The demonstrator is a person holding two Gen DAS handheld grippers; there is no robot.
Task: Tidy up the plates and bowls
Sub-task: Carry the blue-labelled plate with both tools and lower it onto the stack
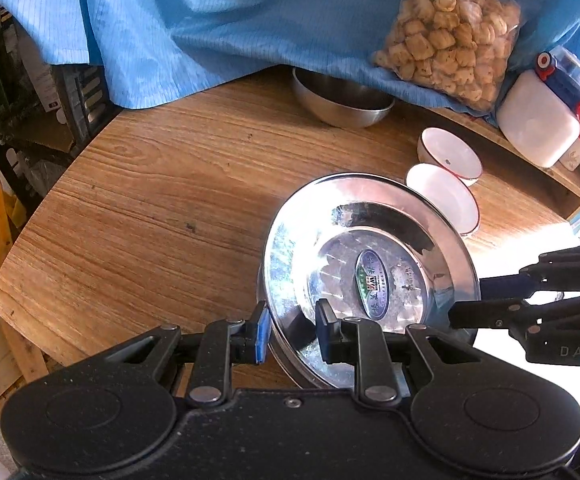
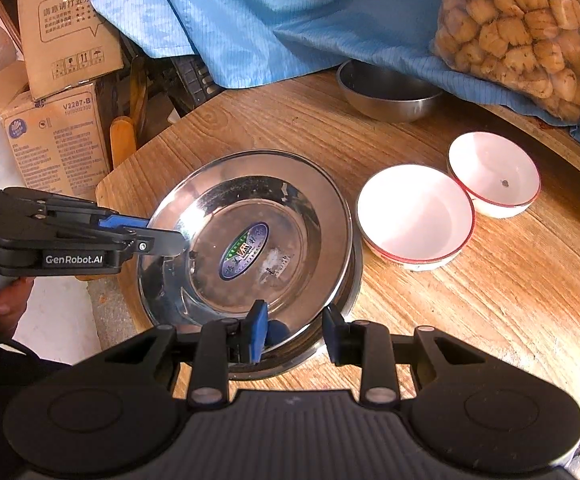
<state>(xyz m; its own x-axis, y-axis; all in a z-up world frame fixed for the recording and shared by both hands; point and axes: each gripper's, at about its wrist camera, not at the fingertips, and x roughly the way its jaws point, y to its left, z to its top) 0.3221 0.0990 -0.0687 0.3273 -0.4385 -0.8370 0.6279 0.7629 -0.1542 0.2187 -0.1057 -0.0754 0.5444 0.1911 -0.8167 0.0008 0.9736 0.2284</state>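
A shiny steel plate [image 1: 366, 260] with an oval sticker lies on top of another steel dish on the wooden table [image 1: 150, 200]; it also shows in the right wrist view [image 2: 250, 236]. My left gripper [image 1: 292, 330] is open, its fingers straddling the plate's near-left rim. My right gripper [image 2: 296, 330] is open, its fingers straddling the plate's near rim. Two white bowls with red rims [image 2: 416, 216] [image 2: 494, 172] stand beside the plate. A steel bowl [image 2: 386, 94] sits at the back, partly under blue cloth.
Blue cloth [image 1: 230, 20] hangs over the table's back. A bag of snacks [image 1: 446, 36] and a white container [image 1: 538, 124] stand at the back right. Cardboard boxes [image 2: 58, 80] sit beyond the table's left edge.
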